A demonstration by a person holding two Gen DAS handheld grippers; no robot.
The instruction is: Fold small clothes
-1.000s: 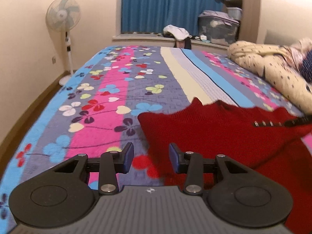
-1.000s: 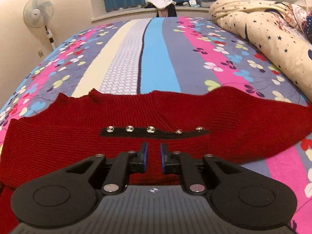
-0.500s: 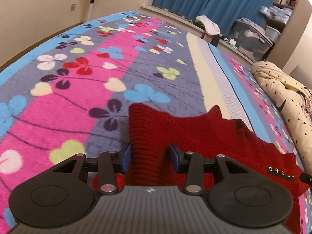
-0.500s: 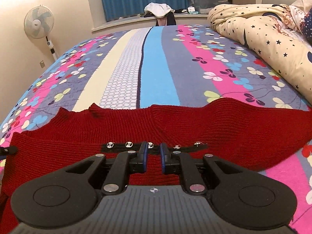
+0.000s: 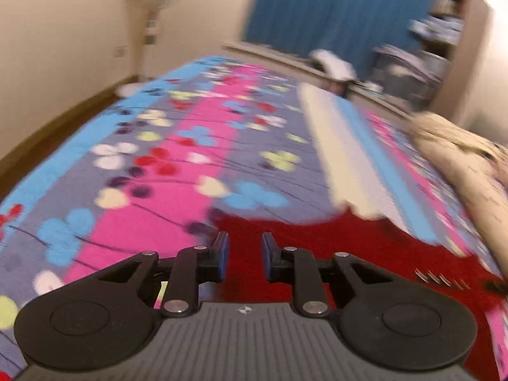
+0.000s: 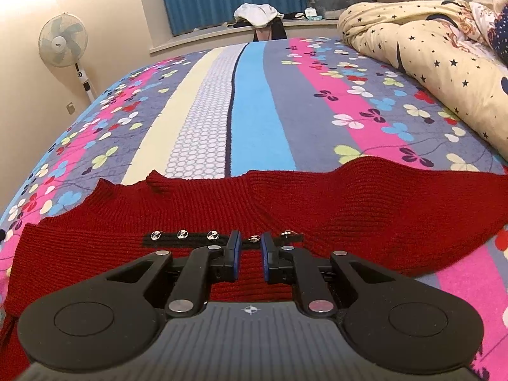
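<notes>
Bed, striped floral cover: red knit garment lies spread across near end, button strip facing up. Left hand-held gripper has shifted sideways off bare cover onto garment's left edge vs 1 s ago; jaws closing, red knit between them, firm contact not confirmed (view blurred). Judgement: grab for first fold in progress. Right hand-held gripper unchanged, jaws nearly together on knit just below button strip; appears pinched.
</notes>
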